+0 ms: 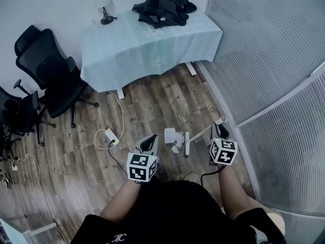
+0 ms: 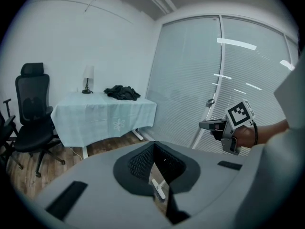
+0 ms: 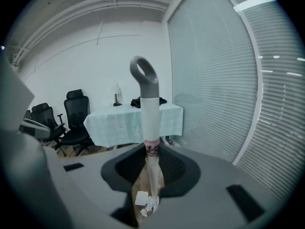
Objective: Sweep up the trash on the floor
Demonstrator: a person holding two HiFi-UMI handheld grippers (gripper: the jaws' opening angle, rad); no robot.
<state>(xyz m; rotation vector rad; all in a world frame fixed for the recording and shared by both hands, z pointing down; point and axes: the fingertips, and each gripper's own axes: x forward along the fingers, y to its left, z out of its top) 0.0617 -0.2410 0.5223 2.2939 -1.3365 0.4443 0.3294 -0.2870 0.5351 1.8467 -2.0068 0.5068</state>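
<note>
One unreadable black scrawl [image 3: 152,150], perhaps characters, marks the broom handle [image 3: 148,109].

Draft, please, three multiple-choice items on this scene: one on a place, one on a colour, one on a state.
1. The dark garment lies: A on the table; B in a drawer; C on a sofa.
2. The tablecloth is: A red; B pale blue; C black.
3. The right tongs are: A open, empty; B shut on the broom handle; C out of view.
Key: A, it sits on the tabletop; B, the cloth looks pale blue; B, the handle stands clamped between them.
</note>
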